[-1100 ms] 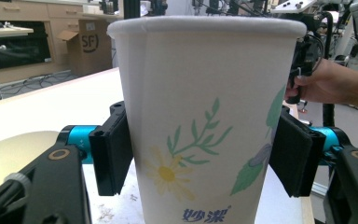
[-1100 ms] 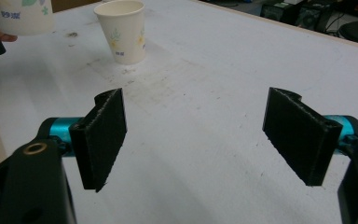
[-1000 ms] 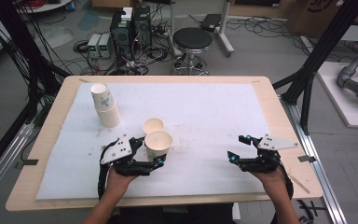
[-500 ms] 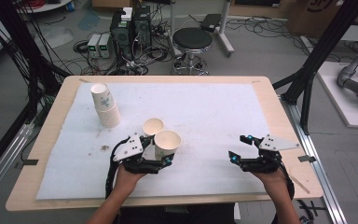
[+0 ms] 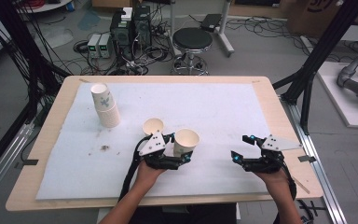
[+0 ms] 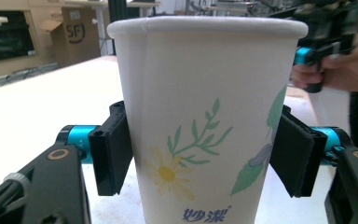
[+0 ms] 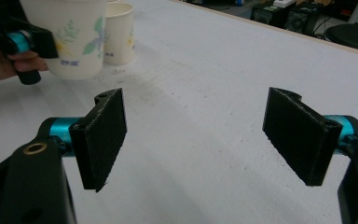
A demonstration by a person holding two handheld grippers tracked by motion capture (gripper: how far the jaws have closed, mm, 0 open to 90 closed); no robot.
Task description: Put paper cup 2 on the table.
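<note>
A paper cup (image 5: 186, 141) printed with flowers stands upright between the jaws of my left gripper (image 5: 181, 148). In the left gripper view the black pads (image 6: 114, 154) press on both sides of the cup (image 6: 205, 93), so the gripper (image 6: 205, 156) is shut on it. A second paper cup (image 5: 153, 126) stands on the white mat just left of it, apart from the gripper. My right gripper (image 5: 240, 147) rests at the mat's near right. Its jaws are wide open over bare mat (image 7: 200, 140). The held cup (image 7: 70, 37) and the second cup (image 7: 119, 32) lie off to its left.
A stack of paper cups (image 5: 105, 105) stands at the far left of the white mat (image 5: 214, 102). The mat covers a wooden table (image 5: 275, 107). Behind the table are a stool (image 5: 192, 39) and electronics boxes (image 5: 130, 23).
My left gripper has carried the cup to the right, past the second cup and toward the middle of the mat. The right gripper has not moved.
</note>
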